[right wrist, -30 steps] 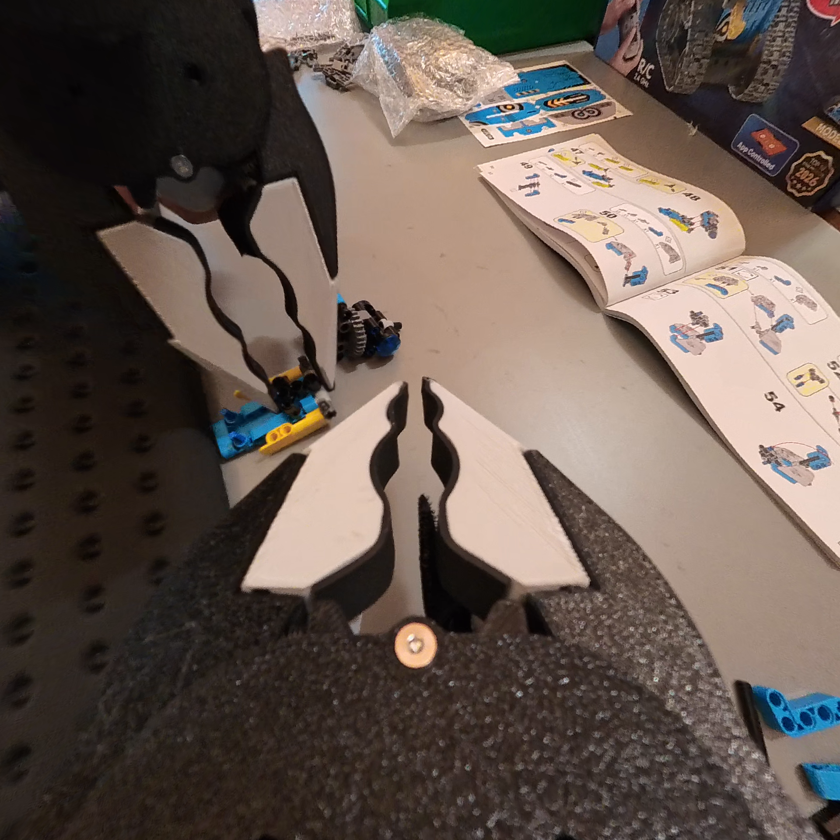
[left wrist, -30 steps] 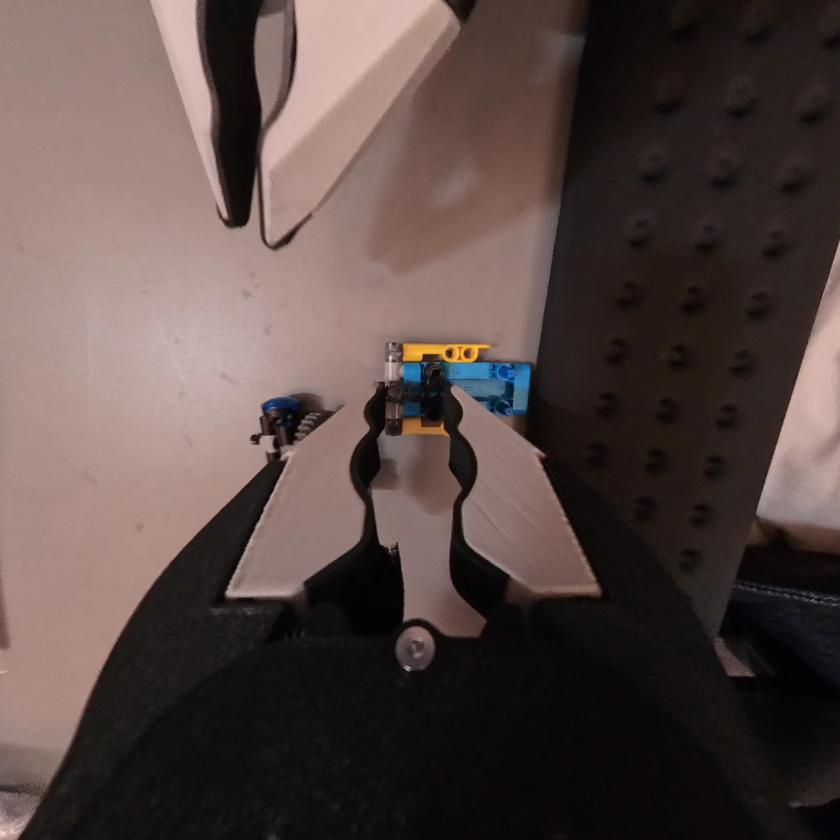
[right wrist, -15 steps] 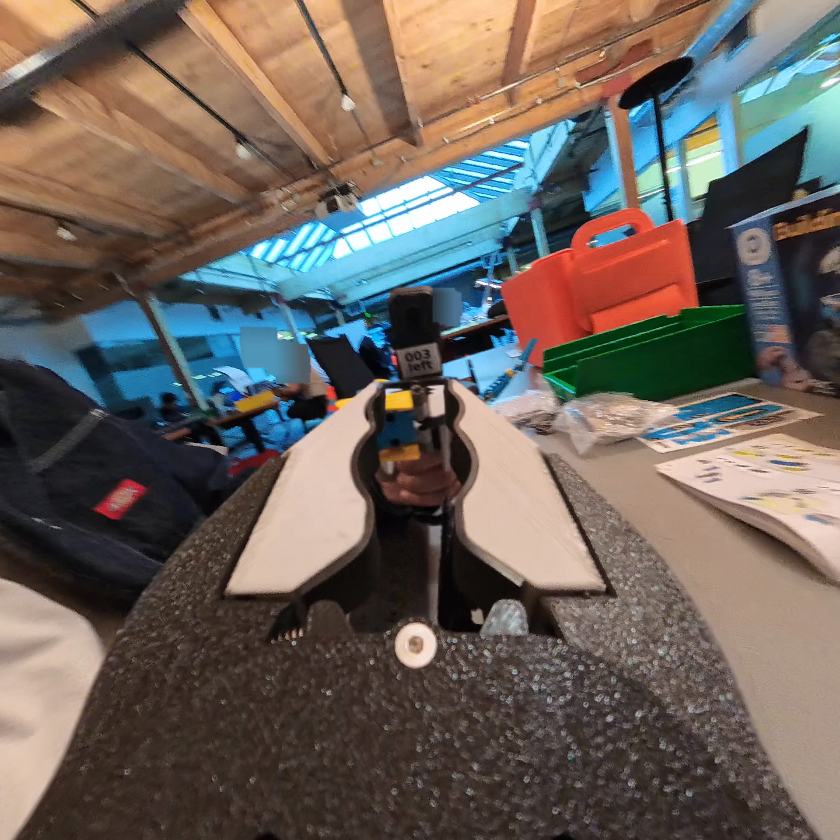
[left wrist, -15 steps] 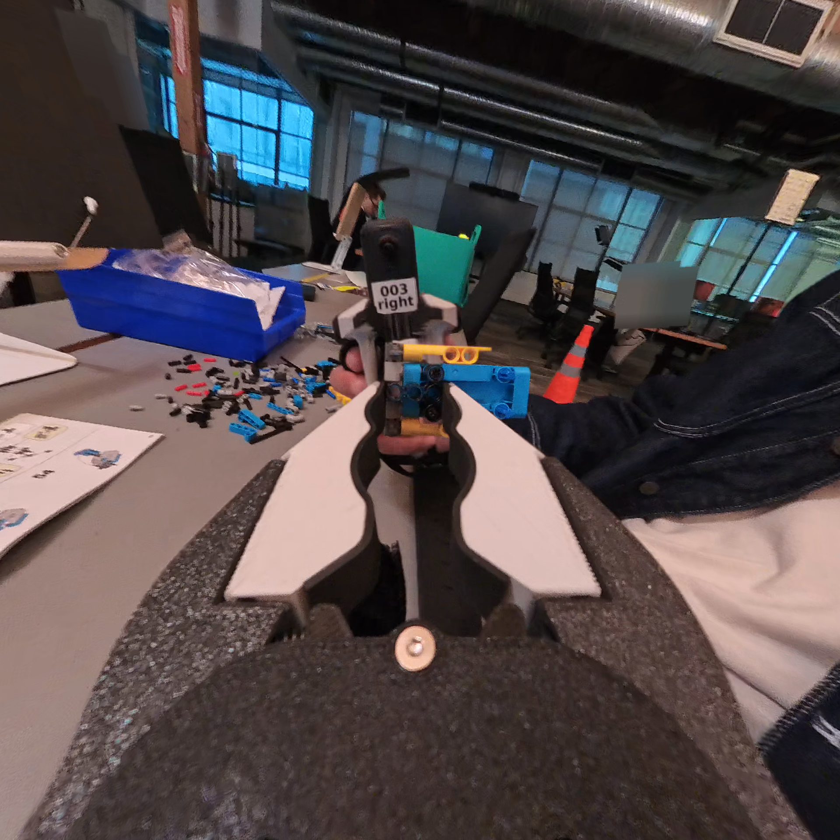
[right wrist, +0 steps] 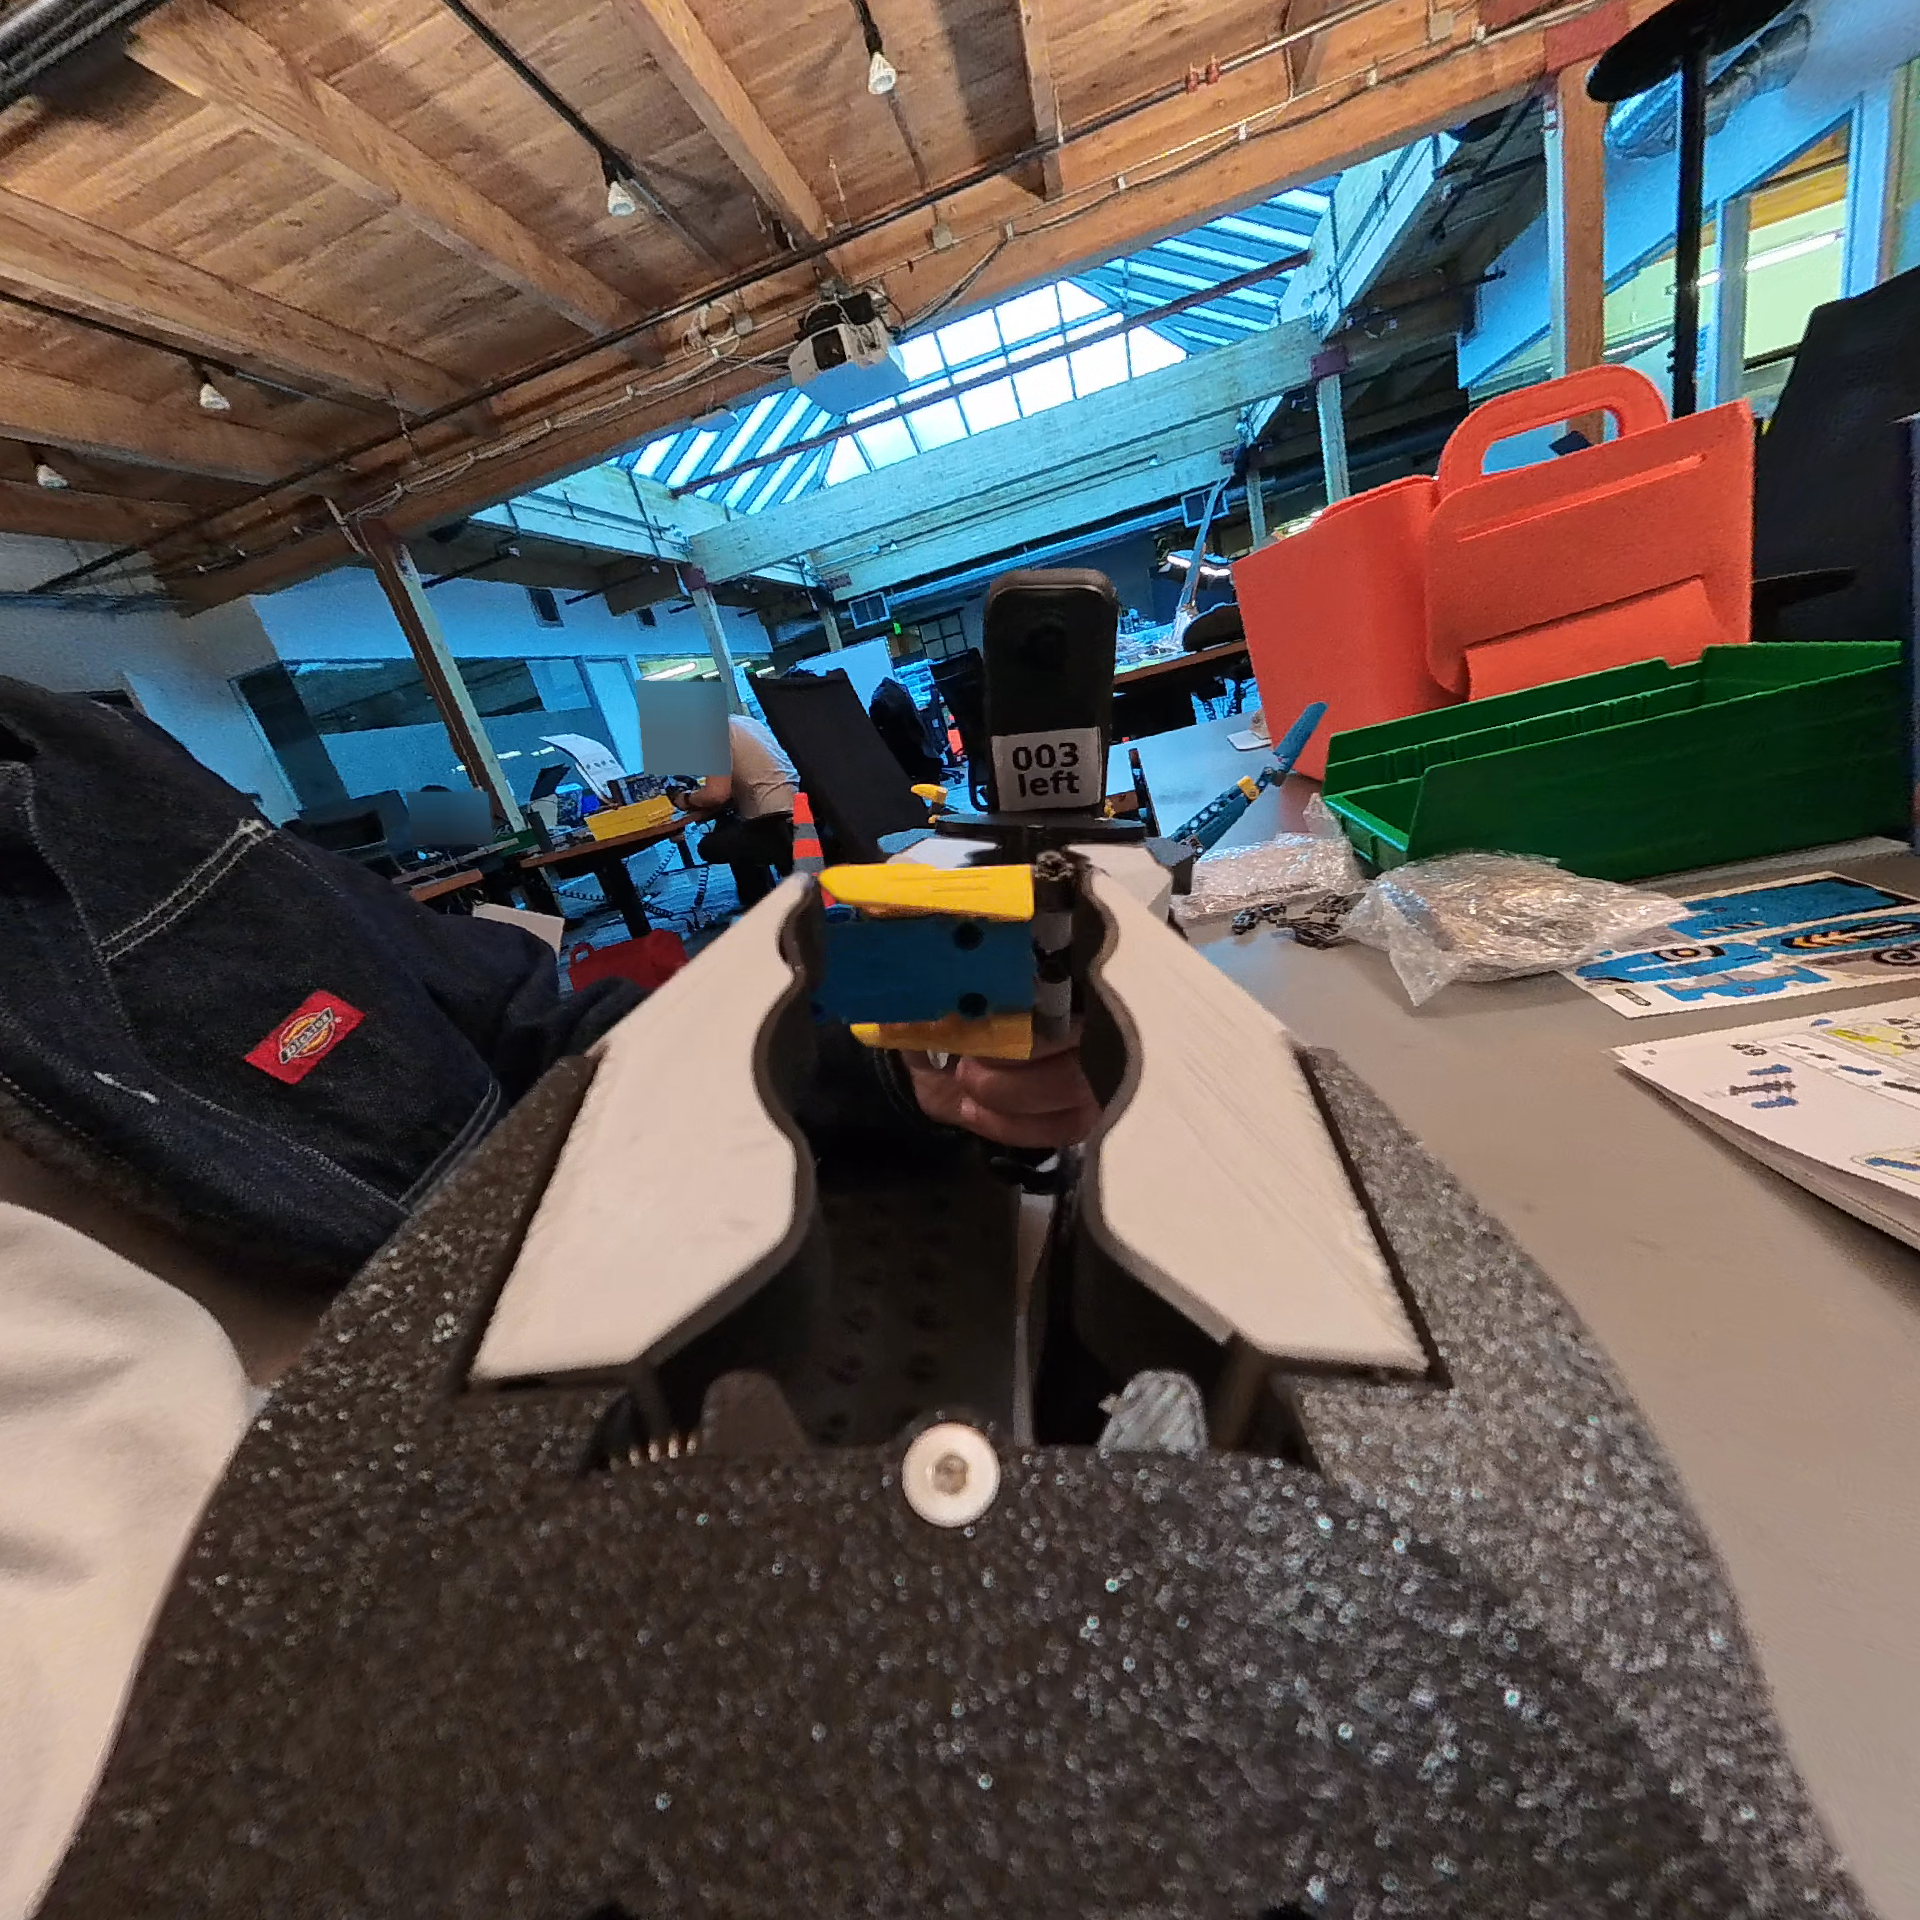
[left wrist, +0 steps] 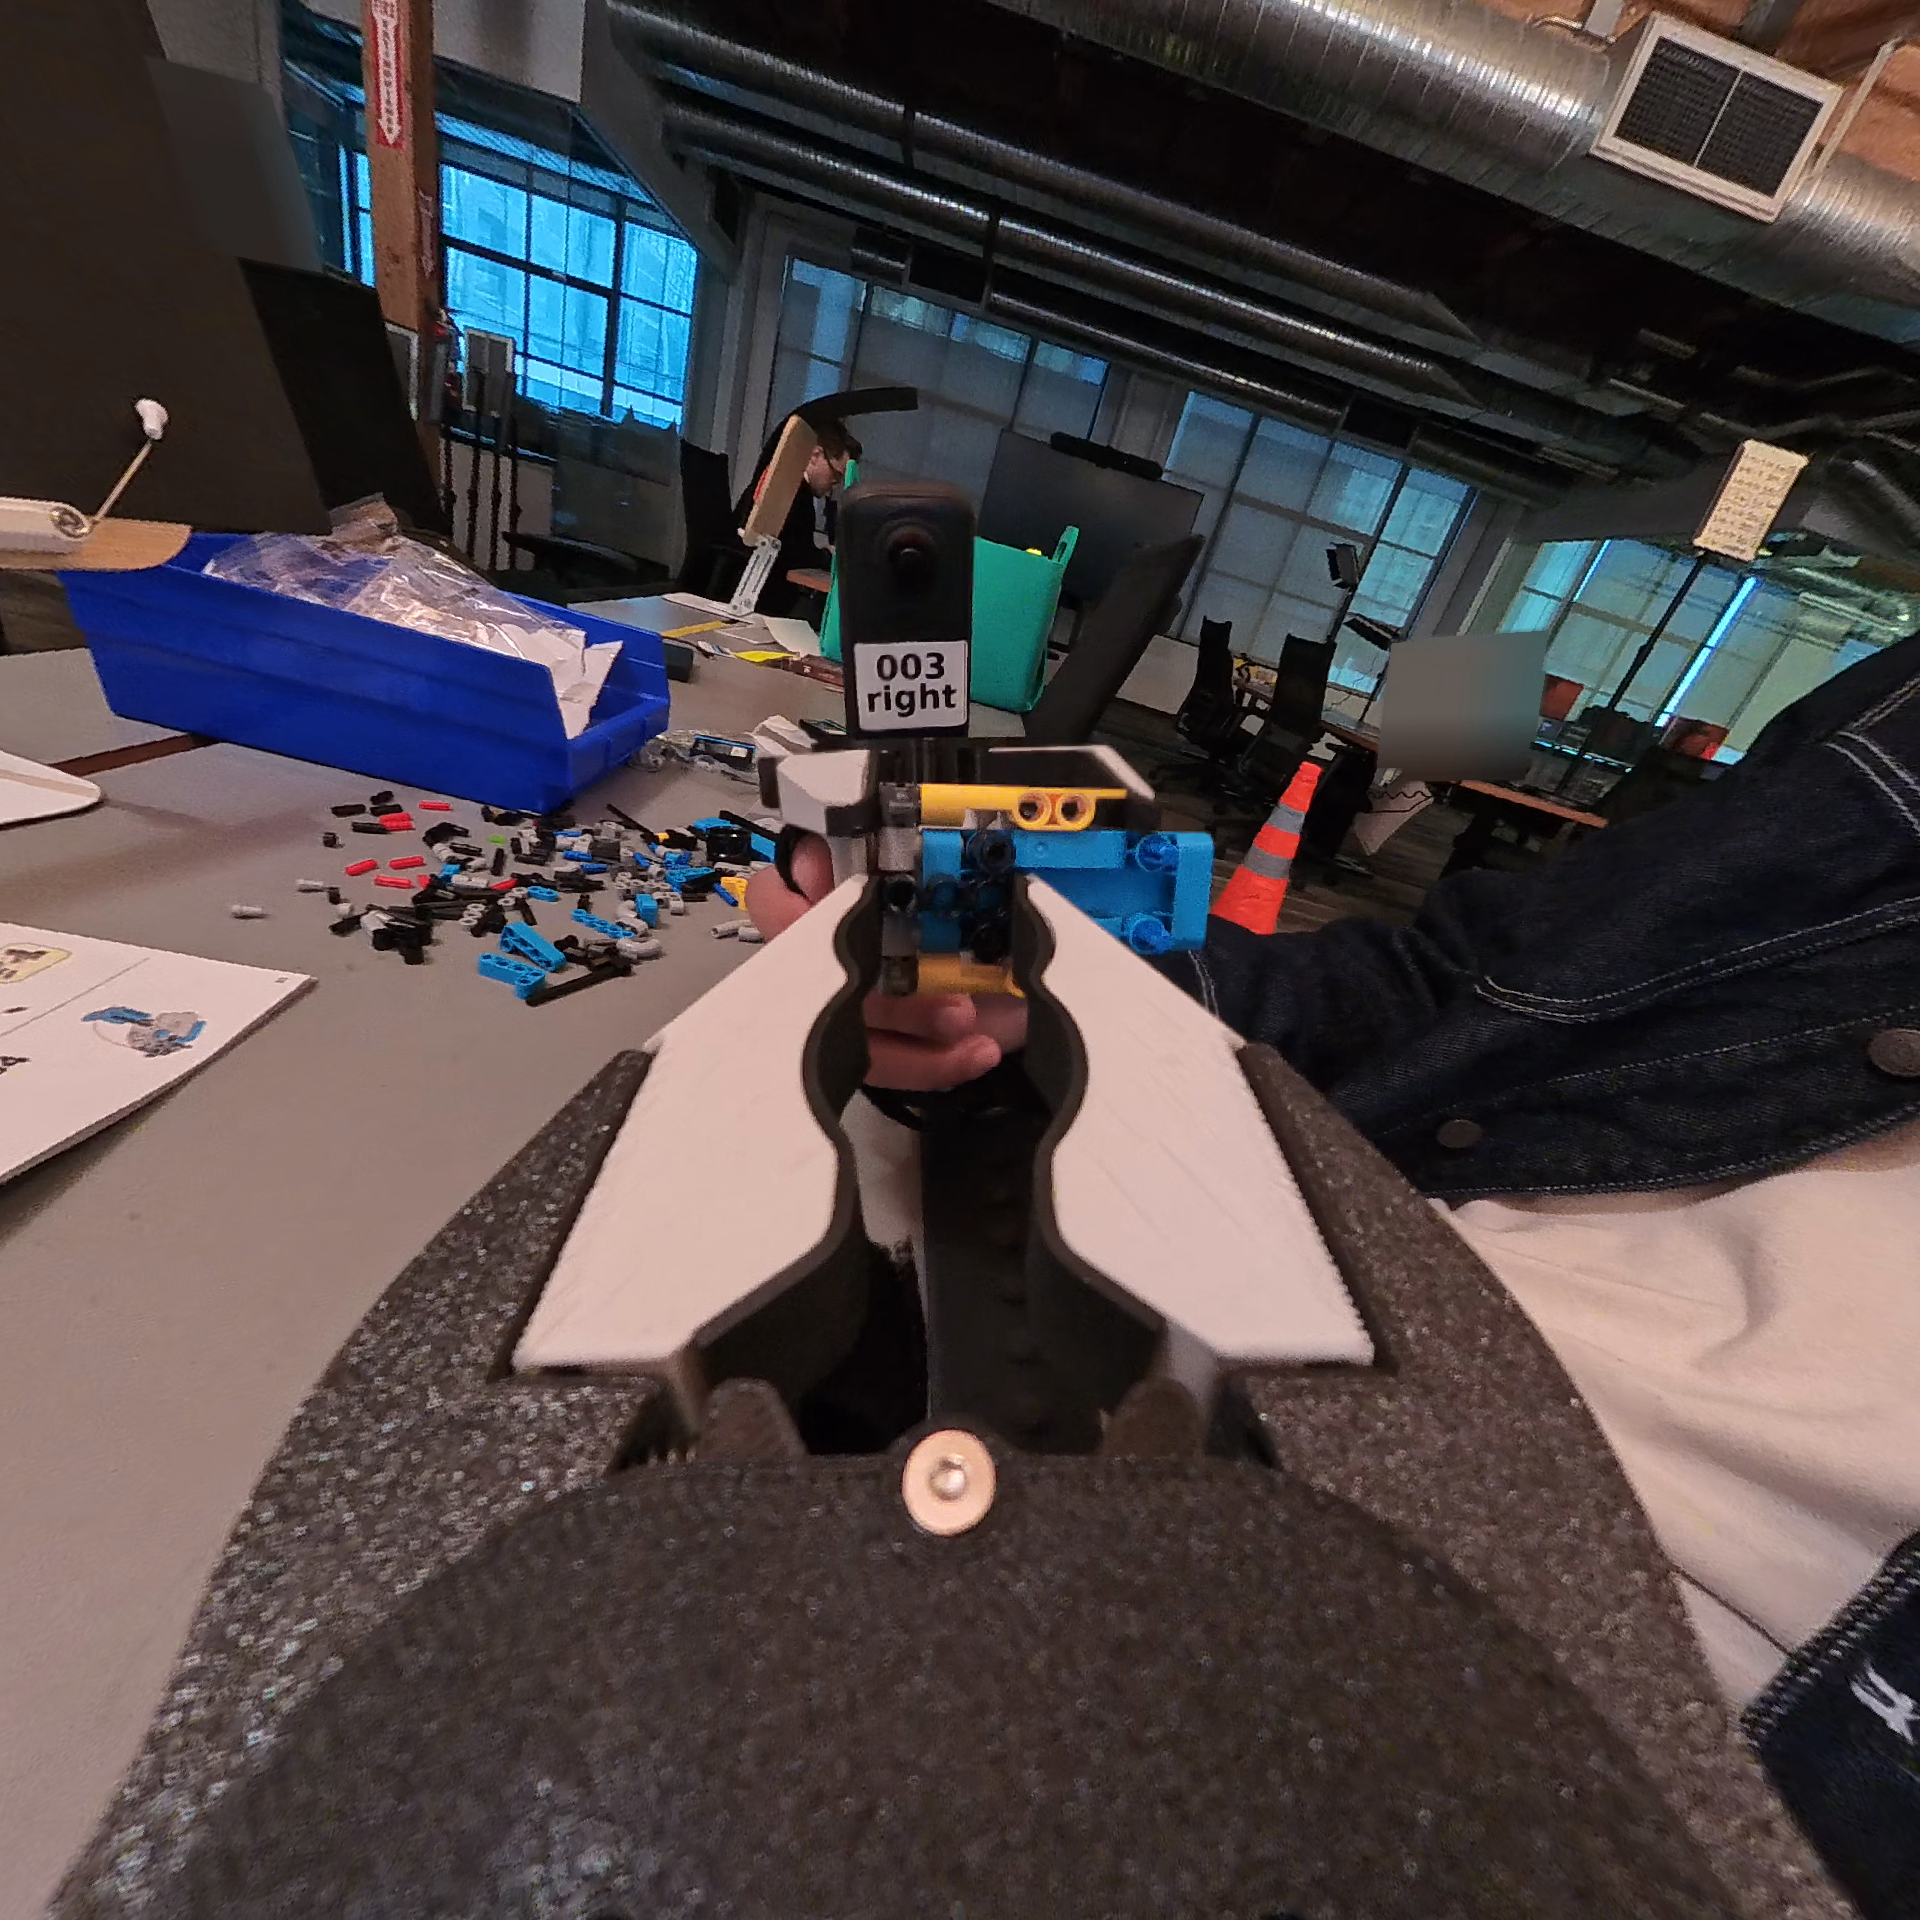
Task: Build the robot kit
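Blue and yellow plastic makes up the small brick assembly, and it is in the air above the grey table, not lying on it. The left gripper has it pinched between its two fingertips, with the jaws narrow. In the left wrist view the long blue frame runs sideways and sticks out past the right-side finger, while the yellow beams lie above and below it.

The right gripper points straight at the left one, nose to nose, so the assembly is directly ahead of both claws. In the right wrist view its fingers stand apart on either side of the piece, wider than those of the left. I cannot tell if they press on it or only flank it. The hand that carries this gripper shows just behind and below the piece.

On the table to the left are loose small pieces and a blue bin. An open booklet and a green bin are well apart from both claws.
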The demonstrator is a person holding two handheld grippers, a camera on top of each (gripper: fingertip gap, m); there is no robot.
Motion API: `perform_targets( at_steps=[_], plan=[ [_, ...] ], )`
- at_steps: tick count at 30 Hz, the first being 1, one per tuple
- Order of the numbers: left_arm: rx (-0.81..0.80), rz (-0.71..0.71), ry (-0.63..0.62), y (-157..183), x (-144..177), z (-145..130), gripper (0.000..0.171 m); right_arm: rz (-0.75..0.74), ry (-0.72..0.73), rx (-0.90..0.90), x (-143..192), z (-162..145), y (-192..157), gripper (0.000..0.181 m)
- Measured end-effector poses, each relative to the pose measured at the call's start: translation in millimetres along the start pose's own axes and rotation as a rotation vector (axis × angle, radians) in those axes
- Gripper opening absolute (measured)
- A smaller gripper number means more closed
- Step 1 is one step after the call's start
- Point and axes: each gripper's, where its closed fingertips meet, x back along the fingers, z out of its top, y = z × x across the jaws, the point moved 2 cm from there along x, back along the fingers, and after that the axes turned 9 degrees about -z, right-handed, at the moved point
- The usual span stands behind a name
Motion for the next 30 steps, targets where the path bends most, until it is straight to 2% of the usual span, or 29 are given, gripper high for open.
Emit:
perform_targets(
  at_steps=[7, 8, 9, 11, 13, 16, 22, 24, 27, 28, 30],
  plan=[
    [0.057, 0.002, -0.005, -3.4, 2.3, -5.1, 0.025, -0.017, -0.054, 0.009, 0.9, -3.7, 3.6, 0.046],
    [0.054, 0.027, -0.030, -5.7, 6.7, -7.3, 0.033, -0.033, -0.082, 0.016, 1.4, -6.9, 6.9, 0.046],
    [0.040, 0.085, -0.059, -11.6, 15.1, -9.3, 0.040, -0.062, -0.124, 0.040, 2.5, -12.1, 12.4, 0.045],
    [-0.009, 0.225, -0.146, -25.0, 40.7, -17.6, 0.039, -0.133, -0.285, 0.125, 5.7, -34.3, 27.5, 0.045],
    [-0.031, 0.346, -0.304, -37.1, 66.7, -39.3, 0.038, -0.176, -0.478, 0.187, 7.0, -66.4, 42.8, 0.046],
    [-0.035, 0.400, -0.442, -42.6, 81.1, -66.9, 0.038, -0.196, -0.620, 0.166, 1.0, -100.2, 60.8, 0.046],
    [-0.066, 0.459, -0.661, -59.6, 80.5, -102.1, 0.036, -0.192, -0.653, 0.144, -9.5, -114.3, 76.5, 0.046],
    [-0.023, 0.437, -0.668, -60.7, 80.9, -107.4, 0.027, -0.185, -0.671, 0.123, -11.6, -118.1, 77.4, 0.046],
    [0.006, 0.423, -0.656, -62.7, 79.5, -107.1, 0.023, -0.163, -0.708, 0.128, -13.7, -125.5, 75.0, 0.046],
    [-0.001, 0.428, -0.659, -63.9, 79.4, -107.2, 0.013, -0.155, -0.720, 0.121, -14.0, -127.8, 74.2, 0.046],
    [-0.002, 0.417, -0.660, -63.1, 77.8, -107.9, 0.013, -0.157, -0.723, 0.124, -14.4, -128.0, 75.0, 0.046]
  ],
)
